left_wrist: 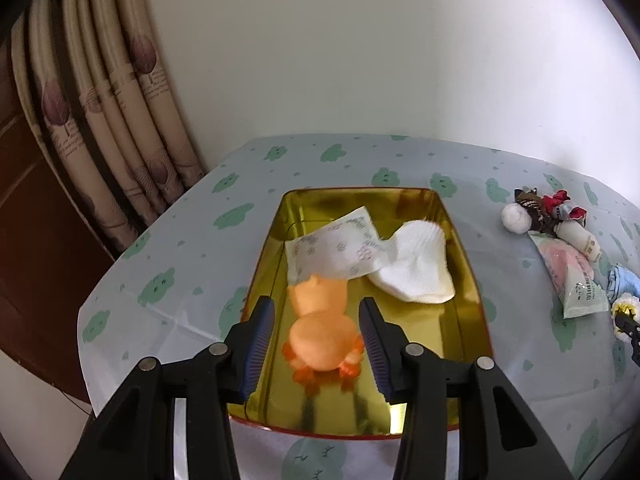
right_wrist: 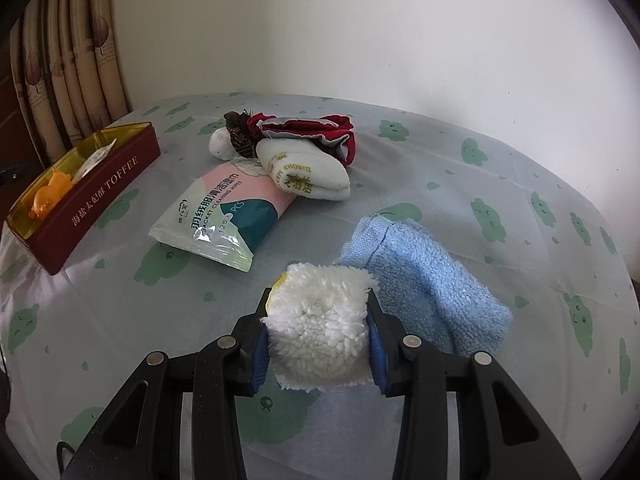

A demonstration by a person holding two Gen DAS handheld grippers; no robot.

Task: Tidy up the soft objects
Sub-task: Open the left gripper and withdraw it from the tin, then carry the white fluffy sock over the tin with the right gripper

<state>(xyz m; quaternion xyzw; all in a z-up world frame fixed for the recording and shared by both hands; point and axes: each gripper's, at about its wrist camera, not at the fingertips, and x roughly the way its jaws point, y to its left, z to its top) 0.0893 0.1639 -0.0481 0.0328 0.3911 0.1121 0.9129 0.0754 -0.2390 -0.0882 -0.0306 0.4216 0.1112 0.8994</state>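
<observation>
Soft things are what I am sorting, and most of them sit in two groups. Inside the toffee tin [left_wrist: 460, 240], whose gold floor shows in the left wrist view, lie a printed wipe sachet [left_wrist: 336, 248], a white knitted sock [left_wrist: 416, 264] and an orange rubber duck [left_wrist: 320, 332]. The duck rests on the tin's floor between the blue pads of my left gripper [left_wrist: 318, 344], but the pads stand clear of it on both sides, so the jaws are spread and nothing is pinched. I judge the duck has been delivered: it lies in the near end of the tin, where there was bare floor beside the sock and sachet.

My right gripper [right_wrist: 320, 336] is pressed onto a fluffy white pad [right_wrist: 320, 320] with a yellow edge, squeezing it from both sides just above the tablecloth [right_wrist: 480, 152]. The pile bulges past the pads, which tells me the grip is firm enough for so yielding a thing. Just beside it lies a blue towel [right_wrist: 424, 280], touching or nearly so.

Further off, near the tin, wait a pack of cleaning wipes [right_wrist: 224, 212], a rolled white towel [right_wrist: 308, 172] resting on its corner, a red cloth [right_wrist: 312, 128] and a small plush toy [right_wrist: 228, 136], bunched together.

I reckon the fluffy pad goes into the tin next, and I would clear my left gripper first so the two do not meet over it.
</observation>
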